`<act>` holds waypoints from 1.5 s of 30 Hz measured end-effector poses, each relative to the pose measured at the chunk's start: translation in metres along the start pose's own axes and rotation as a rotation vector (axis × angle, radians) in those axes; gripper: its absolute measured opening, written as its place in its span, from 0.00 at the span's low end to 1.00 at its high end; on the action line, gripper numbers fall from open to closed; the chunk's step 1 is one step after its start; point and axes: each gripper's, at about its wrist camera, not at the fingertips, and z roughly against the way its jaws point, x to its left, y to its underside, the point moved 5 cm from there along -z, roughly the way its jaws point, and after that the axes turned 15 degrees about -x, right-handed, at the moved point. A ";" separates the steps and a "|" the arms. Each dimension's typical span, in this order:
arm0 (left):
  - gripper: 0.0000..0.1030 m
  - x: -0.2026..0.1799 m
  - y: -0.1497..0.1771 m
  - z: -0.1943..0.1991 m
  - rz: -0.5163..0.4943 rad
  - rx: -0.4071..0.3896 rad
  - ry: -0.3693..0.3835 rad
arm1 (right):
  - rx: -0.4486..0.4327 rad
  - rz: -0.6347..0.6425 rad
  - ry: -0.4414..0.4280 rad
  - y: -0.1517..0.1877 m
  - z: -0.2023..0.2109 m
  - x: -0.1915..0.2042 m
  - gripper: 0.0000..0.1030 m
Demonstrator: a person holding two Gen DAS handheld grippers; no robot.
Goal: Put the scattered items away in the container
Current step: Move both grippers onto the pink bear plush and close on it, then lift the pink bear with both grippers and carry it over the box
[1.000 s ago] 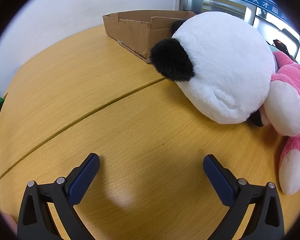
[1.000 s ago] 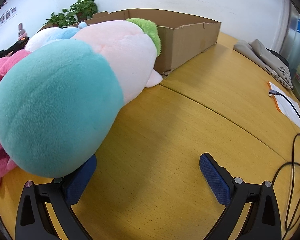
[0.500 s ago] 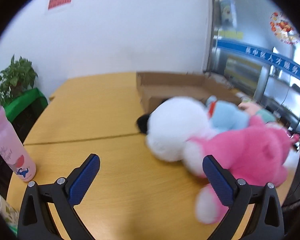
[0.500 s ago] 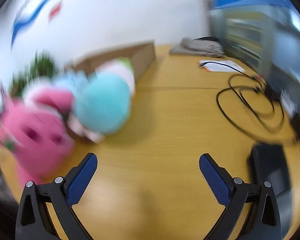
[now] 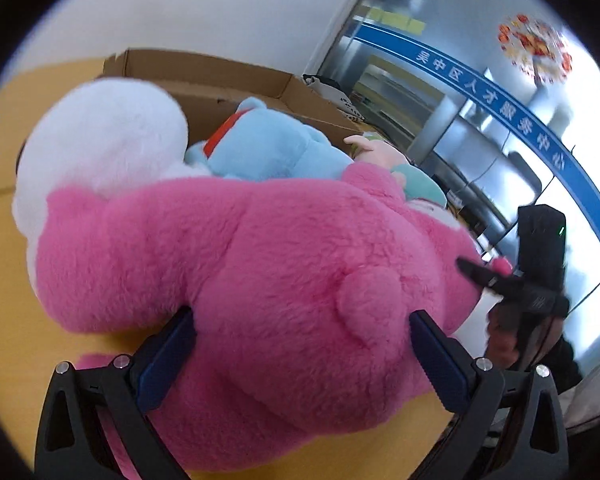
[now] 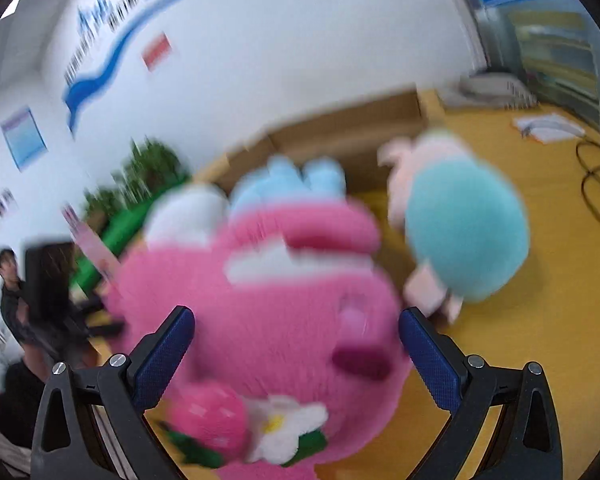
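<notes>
A big pink plush bear [image 5: 260,260] lies on the wooden table [image 5: 0,152] and fills the left wrist view. My left gripper [image 5: 304,360] is open, its blue pads straddling the bear's body. From the other side my right gripper [image 6: 296,356] is open around the bear's head [image 6: 268,312], above a strawberry and flower trim; this view is blurred. Behind the bear lie a white panda plush [image 5: 100,136], a light blue plush [image 5: 268,148] and a teal and pale pink plush [image 6: 464,232]. The open cardboard box [image 5: 220,80] stands behind them.
A hand holds a black device [image 5: 540,240] at the right edge of the left wrist view. Black cables [image 6: 596,184] and papers [image 6: 548,128] lie on the table's right side. A person [image 6: 8,280] and a green plant [image 6: 152,172] are at the left.
Both grippers pulled back and up, then closed in on the pink bear from opposite sides. The bear now sits between each pair of fingers. Both stay open at the same width.
</notes>
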 end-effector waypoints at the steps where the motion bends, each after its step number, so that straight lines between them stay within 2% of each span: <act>1: 1.00 0.002 0.002 -0.002 0.009 -0.003 0.006 | -0.029 -0.014 0.007 0.004 0.000 0.000 1.00; 3: 1.00 0.003 0.004 -0.004 0.003 -0.015 0.006 | -0.045 -0.057 0.008 0.005 0.001 0.000 1.00; 7: 1.00 0.002 0.006 -0.004 0.020 0.003 -0.018 | -0.030 -0.017 0.021 0.002 -0.005 0.004 1.00; 11: 1.00 -0.002 0.005 -0.001 0.028 -0.014 -0.029 | -0.029 -0.009 0.031 -0.005 -0.005 -0.006 1.00; 15: 0.97 -0.009 0.007 0.005 0.012 -0.044 -0.063 | -0.083 0.047 0.059 -0.003 0.010 0.006 0.90; 18: 0.87 -0.016 0.008 0.012 -0.005 -0.071 -0.081 | -0.104 0.076 0.064 -0.005 0.018 0.013 0.84; 20: 0.76 -0.023 0.007 0.017 -0.032 -0.084 -0.095 | -0.103 0.070 0.059 -0.007 0.020 0.015 0.80; 25: 0.62 -0.033 0.008 0.027 -0.037 -0.102 -0.100 | -0.120 0.094 0.066 -0.013 0.028 0.021 0.76; 29: 0.57 -0.038 0.005 0.034 -0.040 -0.111 -0.112 | -0.170 0.137 0.067 -0.019 0.037 0.032 0.74; 45: 0.55 -0.047 -0.029 0.048 -0.074 -0.197 -0.103 | -0.255 0.145 0.040 -0.045 0.040 0.041 0.74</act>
